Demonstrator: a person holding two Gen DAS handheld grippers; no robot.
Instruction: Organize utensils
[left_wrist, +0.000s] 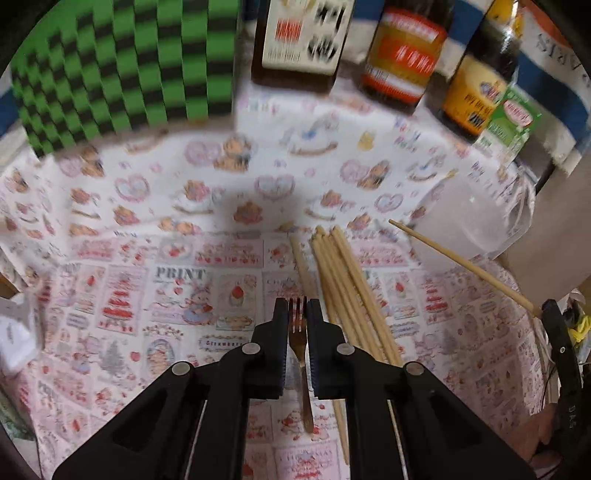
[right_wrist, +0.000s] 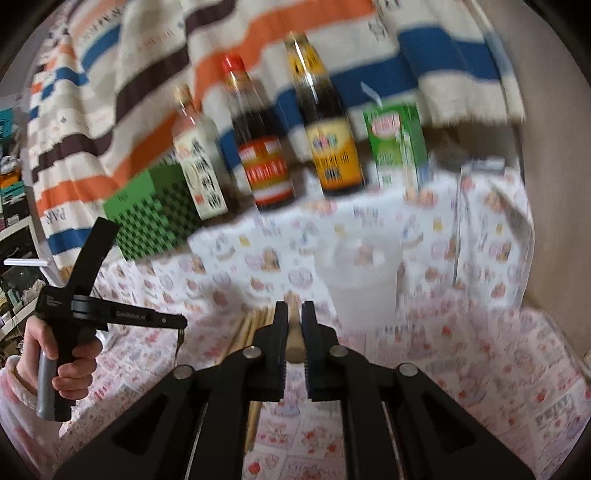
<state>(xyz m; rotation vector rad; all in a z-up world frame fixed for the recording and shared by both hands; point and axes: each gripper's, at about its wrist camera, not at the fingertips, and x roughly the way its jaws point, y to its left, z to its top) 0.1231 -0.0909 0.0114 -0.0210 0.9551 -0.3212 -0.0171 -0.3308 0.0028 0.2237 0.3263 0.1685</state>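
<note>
Both tongs are busy. The left gripper (left_wrist: 297, 308) is clamped on a fork (left_wrist: 298, 332) near its neck, tines forward and handle hanging below, above the patterned tablecloth (left_wrist: 147, 295). The right gripper (right_wrist: 293, 314) is closed on a single chopstick (left_wrist: 461, 264), which points toward the translucent cup (right_wrist: 364, 280) at the far right. The remaining chopsticks (left_wrist: 347, 291) lie bundled just right of the fork. My worry: the thin fork could pivot or slip, and the long chopstick could knock that light cup over.

Left gripper (left_wrist: 297, 306) angled steeply down, fingers (left_wrist: 280, 332) pinched; right gripper (right_wrist: 293, 310) near level, clamped.
</note>
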